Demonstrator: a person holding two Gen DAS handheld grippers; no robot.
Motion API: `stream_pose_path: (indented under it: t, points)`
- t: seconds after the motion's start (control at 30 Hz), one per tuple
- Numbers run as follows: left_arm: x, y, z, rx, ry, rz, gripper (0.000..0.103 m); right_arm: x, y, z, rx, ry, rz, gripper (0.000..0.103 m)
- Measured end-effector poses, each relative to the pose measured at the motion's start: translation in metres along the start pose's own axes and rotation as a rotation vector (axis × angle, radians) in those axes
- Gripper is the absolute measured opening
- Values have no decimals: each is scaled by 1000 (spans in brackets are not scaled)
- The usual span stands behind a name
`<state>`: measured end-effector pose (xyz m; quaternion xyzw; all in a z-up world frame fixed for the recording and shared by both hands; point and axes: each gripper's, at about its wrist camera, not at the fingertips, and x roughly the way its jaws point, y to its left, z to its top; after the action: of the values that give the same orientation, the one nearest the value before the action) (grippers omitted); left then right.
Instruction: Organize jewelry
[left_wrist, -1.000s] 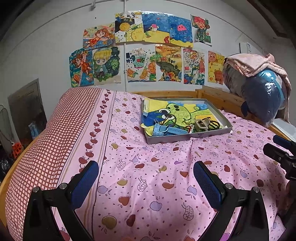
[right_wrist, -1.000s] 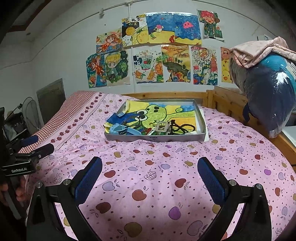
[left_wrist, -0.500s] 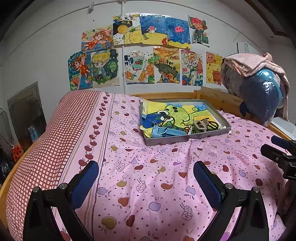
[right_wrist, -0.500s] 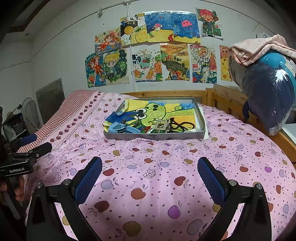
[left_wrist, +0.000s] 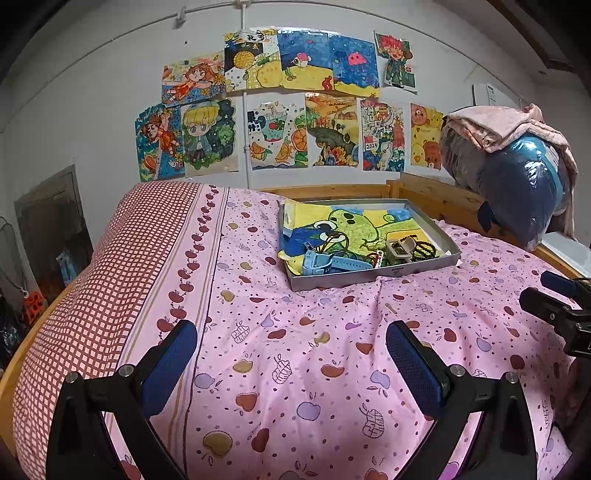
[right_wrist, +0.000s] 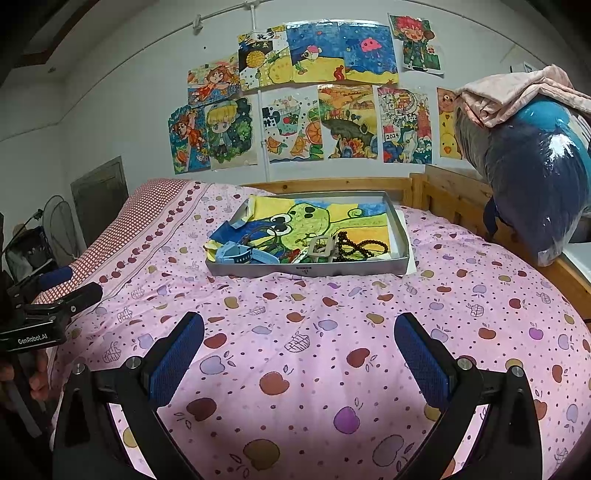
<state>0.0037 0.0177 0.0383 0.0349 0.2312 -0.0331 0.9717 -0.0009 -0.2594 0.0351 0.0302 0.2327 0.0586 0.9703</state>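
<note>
My left tongs (left_wrist: 291, 354) hover spread wide and empty above the pink fruit-print bedspread (left_wrist: 295, 332), well short of the tray (left_wrist: 369, 275), which lies toward the far end of the bed. To the left of the tray, a red-checked strip (left_wrist: 122, 258) runs along the bedspread's edge.

Inside the tray, on a frog drawing (left_wrist: 354, 225) that lines its floor, the jewelry is bunched along the near wall: a light blue watch (left_wrist: 325, 263) at the left, a dark cord loop (left_wrist: 334, 240) just behind it, a pale buckle-like piece (left_wrist: 399, 248) to the right, and a string of dark beads (left_wrist: 423, 248) at the tray's right side. Small coloured bits lie between the watch and the buckle piece; I cannot tell what they are.

Above the tray, children's drawings (left_wrist: 288, 107) cover the wall. To the right of the tray, a blue bundle wrapped in plastic (left_wrist: 517, 192) sits on the wooden bed frame (left_wrist: 436, 192) with a pink cloth (left_wrist: 498, 125) draped on top.

My right tongs (right_wrist: 299, 350) likewise hang spread wide with nothing between them, above the bedspread and in front of the tray's near wall, well apart from it. From the right wrist view the other tongs appear at the far left, held by a hand (right_wrist: 37, 376).
</note>
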Motion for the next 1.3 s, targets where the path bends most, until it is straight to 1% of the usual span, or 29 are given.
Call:
stream_pose_path:
  t: [1.3]
  points:
    - [0, -1, 0, 2, 1, 5, 103, 2, -3, -3, 3, 5, 0, 101]
